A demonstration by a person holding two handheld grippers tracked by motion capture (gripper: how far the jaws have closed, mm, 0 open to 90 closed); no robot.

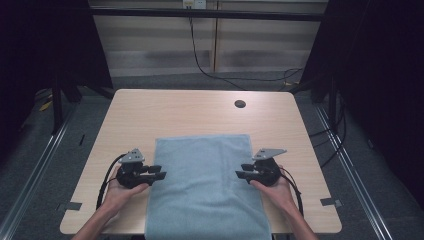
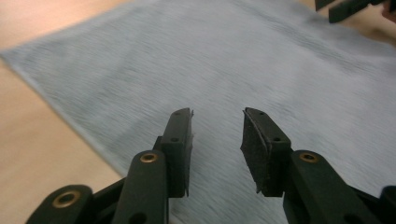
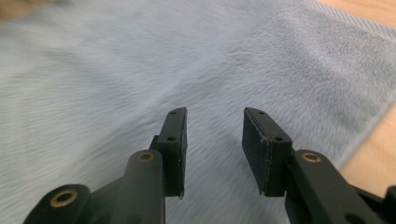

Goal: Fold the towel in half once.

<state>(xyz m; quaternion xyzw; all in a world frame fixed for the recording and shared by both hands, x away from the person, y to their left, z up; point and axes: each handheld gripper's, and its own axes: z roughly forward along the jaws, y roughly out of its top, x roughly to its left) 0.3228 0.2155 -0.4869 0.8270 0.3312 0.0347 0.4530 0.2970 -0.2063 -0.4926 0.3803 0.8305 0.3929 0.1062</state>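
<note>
The towel (image 1: 207, 187) lies flat in the lower middle of the high view, its long axis running from the bottom edge of the frame up toward the centre of the table (image 1: 150, 107); its near end hangs past the table's front edge. I hold my left gripper (image 1: 159, 172) at the towel's left edge and my right gripper (image 1: 241, 171) at its right edge, both pointing inward at each other across the cloth, about level in the frame. Neither hand is nearer than the other: each sits right at its own long side.

In the left gripper view my jaws stand apart with nothing between them, and the towel (image 2: 224, 60) spreads beyond and beneath the tips, its edge slanting down the left of the frame. In the right gripper view my jaws are likewise released and bare, the towel (image 3: 140, 70) under them and its edge at the right of the frame. I judge the next move turns on dropping each pair of fingers onto the long edge just below it.
</note>
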